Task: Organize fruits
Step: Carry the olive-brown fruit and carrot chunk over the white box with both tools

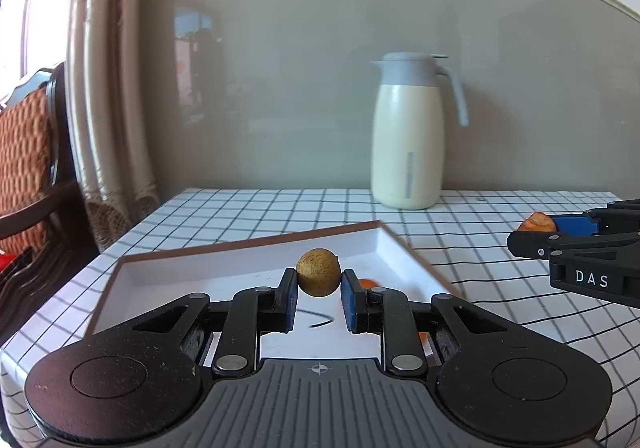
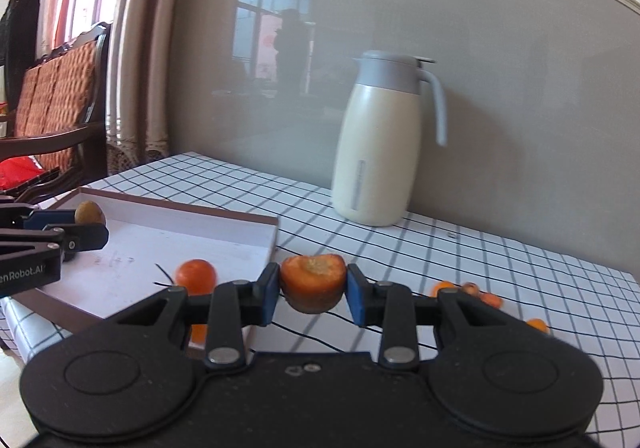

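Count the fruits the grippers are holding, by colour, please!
Orange fruit, in the right gripper: 1
Greenish-brown fruit, in the left gripper: 1
Total: 2

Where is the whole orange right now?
In the right wrist view, the whole orange lies inside the white tray, near its front-right corner, left of the right claw.

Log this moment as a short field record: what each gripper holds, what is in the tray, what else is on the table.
left gripper: jaws shut on a yellow-brown fruit, held above the tray
right gripper: jaws shut on an orange fruit piece, over the checked tablecloth beside the tray
in tray: one whole orange fruit
loose on cloth: small orange pieces to the right
background: cream jug with grey lid, upright by the wall
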{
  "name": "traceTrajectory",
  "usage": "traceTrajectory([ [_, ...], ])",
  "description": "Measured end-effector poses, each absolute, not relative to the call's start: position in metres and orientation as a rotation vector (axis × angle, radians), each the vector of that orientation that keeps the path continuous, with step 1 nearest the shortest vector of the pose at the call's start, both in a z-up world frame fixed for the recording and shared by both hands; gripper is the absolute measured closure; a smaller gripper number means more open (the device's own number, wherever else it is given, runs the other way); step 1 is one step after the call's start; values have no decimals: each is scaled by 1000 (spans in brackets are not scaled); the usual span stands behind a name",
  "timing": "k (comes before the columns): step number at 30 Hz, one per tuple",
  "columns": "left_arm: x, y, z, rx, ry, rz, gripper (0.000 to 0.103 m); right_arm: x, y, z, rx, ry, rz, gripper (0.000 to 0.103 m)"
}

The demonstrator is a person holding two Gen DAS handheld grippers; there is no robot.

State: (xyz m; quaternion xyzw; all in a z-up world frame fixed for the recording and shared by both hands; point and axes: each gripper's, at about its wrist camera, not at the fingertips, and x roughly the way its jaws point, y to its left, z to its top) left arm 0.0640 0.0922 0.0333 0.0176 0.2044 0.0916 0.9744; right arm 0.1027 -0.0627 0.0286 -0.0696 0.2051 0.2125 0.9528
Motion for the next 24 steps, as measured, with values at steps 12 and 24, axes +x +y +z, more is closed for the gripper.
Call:
traceTrajectory([
  [12, 51, 145, 29, 1, 410, 281, 80, 104, -18, 29, -164, 401, 502, 77],
  [24, 55, 181, 28, -24, 400, 343, 80, 115, 15, 29, -172, 397, 548, 77],
])
